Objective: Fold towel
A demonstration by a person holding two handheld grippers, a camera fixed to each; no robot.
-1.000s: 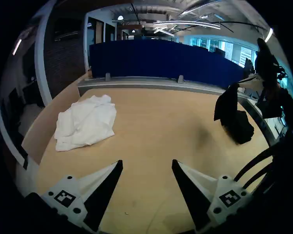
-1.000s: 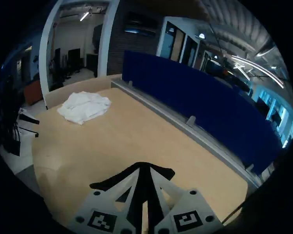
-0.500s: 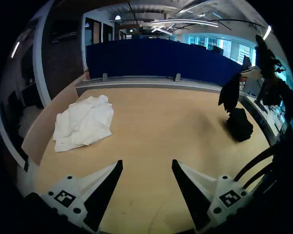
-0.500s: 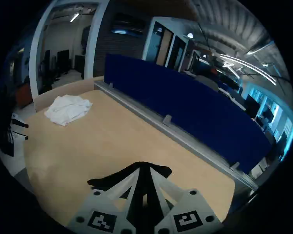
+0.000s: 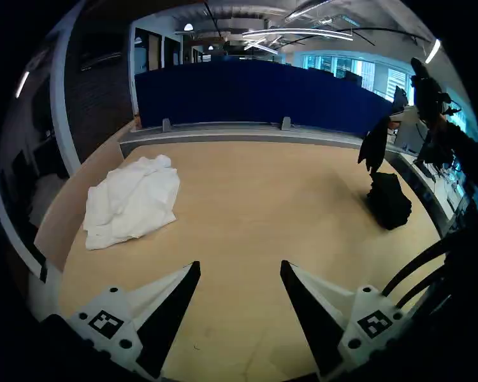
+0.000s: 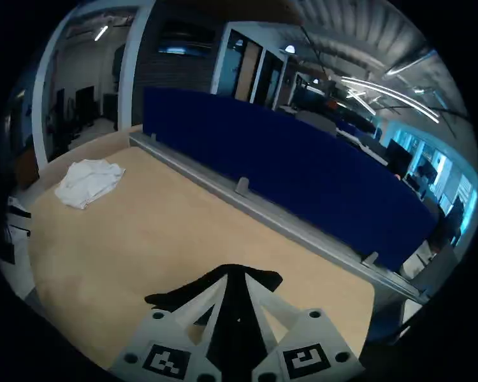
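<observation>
Item: towel (image 5: 132,200), white crumpled heap near bench (image 5: 252,191) corner. left claw (image 5: 239,266): wide open, empty. right claw (image 6: 239,270): closed, apparently empty, well apart. Likely risk: pinching bunched layers drags heap off the edge.

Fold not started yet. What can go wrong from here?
1. The towel lies crumpled with its corners hidden, so a pinch may catch several layers.
2. It sits near an edge of the table; dragging could pull it off.
3. The right gripper is shut and must open before grasping.
</observation>
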